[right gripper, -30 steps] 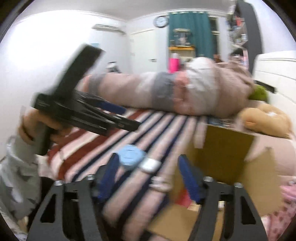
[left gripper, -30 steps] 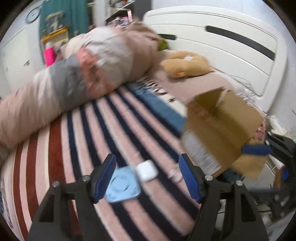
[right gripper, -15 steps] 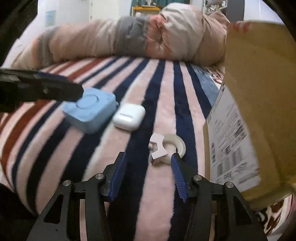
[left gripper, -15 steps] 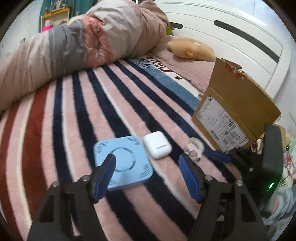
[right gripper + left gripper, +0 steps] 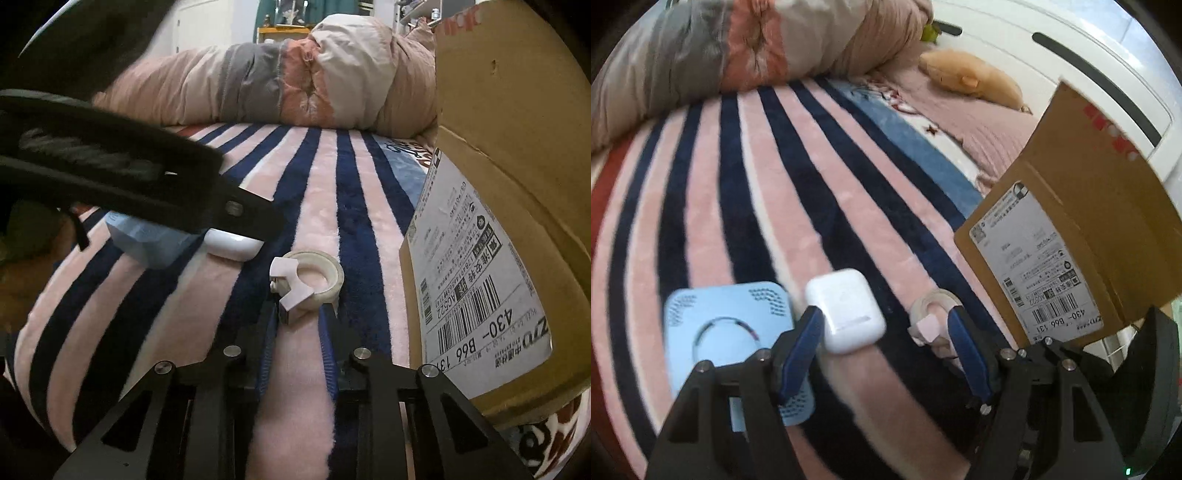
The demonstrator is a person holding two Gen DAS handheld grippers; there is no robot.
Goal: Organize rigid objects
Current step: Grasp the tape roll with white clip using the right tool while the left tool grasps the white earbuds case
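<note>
On the striped blanket lie a white earbud case (image 5: 846, 312), a light blue square device (image 5: 727, 332) and a small white tape roll in its dispenser (image 5: 308, 282). My left gripper (image 5: 884, 332) is open, with the case just inside its left finger and the tape roll (image 5: 932, 314) at its right finger. My right gripper (image 5: 299, 314) has narrowed its jaws around the near end of the tape dispenser; firm contact does not show. The left gripper's arm (image 5: 129, 181) covers most of the blue device (image 5: 147, 240) and the case (image 5: 232, 245) in the right wrist view.
An open cardboard box (image 5: 1082, 229) with a shipping label stands at the right, also in the right wrist view (image 5: 509, 177). A rolled quilt (image 5: 757, 48) lies along the back. A plush toy (image 5: 971, 75) rests by the white headboard (image 5: 1071, 62).
Both grippers have come down and forward to the objects. The right jaws have narrowed around the tape dispenser. The left gripper has shifted right so the earbud case lies between its fingers.
</note>
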